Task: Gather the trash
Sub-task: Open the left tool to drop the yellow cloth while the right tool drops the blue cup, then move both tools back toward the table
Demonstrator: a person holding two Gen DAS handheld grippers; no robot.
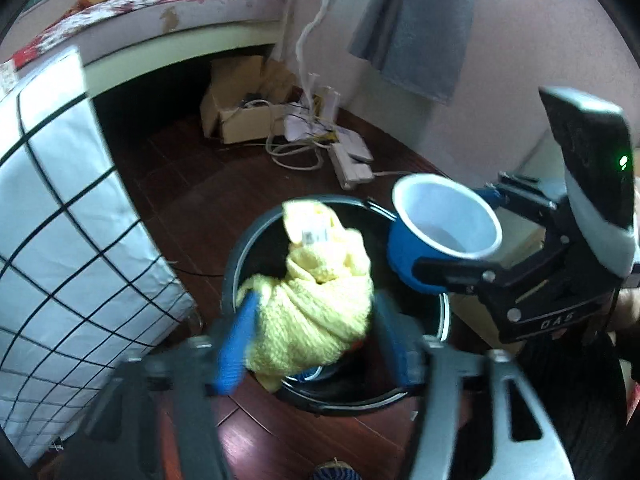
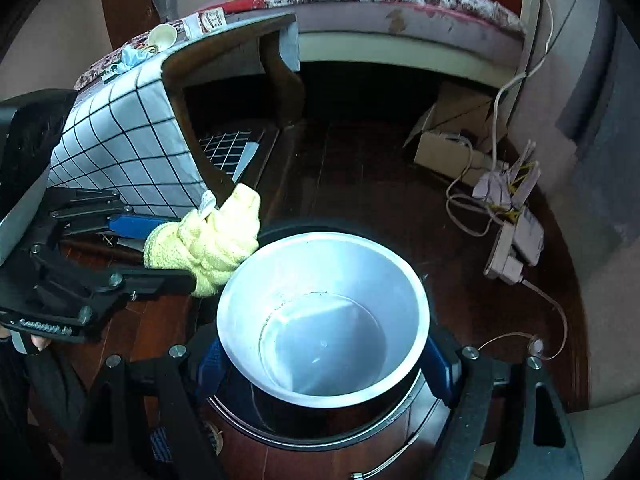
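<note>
While both grippers hang over the black bin (image 1: 240,256), we judge the drop underway: left gripper (image 1: 312,336) jaws wide around the yellow cloth (image 1: 316,300), right gripper (image 2: 320,364) jaws wide around the blue cup (image 2: 320,320), so next we lift clear

Yellow knit cloth (image 1: 316,300) and cup (image 1: 448,216) over bin (image 1: 236,256)

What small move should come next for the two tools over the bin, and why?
Probably spread both tools fully. The left tool has the yellow cloth between its fingers and the right tool the blue cup, both right above the open black bin; whether the pads press on them is unclear. Freed, both should drop in.
</note>
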